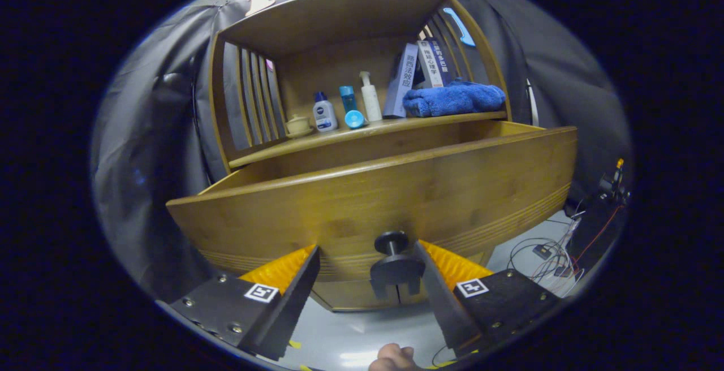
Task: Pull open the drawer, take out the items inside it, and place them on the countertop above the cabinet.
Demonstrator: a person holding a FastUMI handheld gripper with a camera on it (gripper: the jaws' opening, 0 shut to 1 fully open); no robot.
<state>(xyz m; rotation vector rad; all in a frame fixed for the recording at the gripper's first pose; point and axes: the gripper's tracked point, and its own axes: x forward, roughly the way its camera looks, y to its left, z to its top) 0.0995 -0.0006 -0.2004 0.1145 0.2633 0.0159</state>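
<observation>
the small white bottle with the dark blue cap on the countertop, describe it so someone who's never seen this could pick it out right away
Beyond the open gripper and the pulled-out drawer, look along the wooden countertop above the cabinet. The bottle stands upright between a small cream pot and a tall light-blue bottle. It is the shortest, squattest bottle there, white with a dark blue cap.

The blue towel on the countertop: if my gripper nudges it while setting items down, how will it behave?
The blue towel looks soft and folded, so it would probably bunch rather than slide whole. It lies against the leaning books, which could topple. The gripper stands open around the drawer knob.
</observation>
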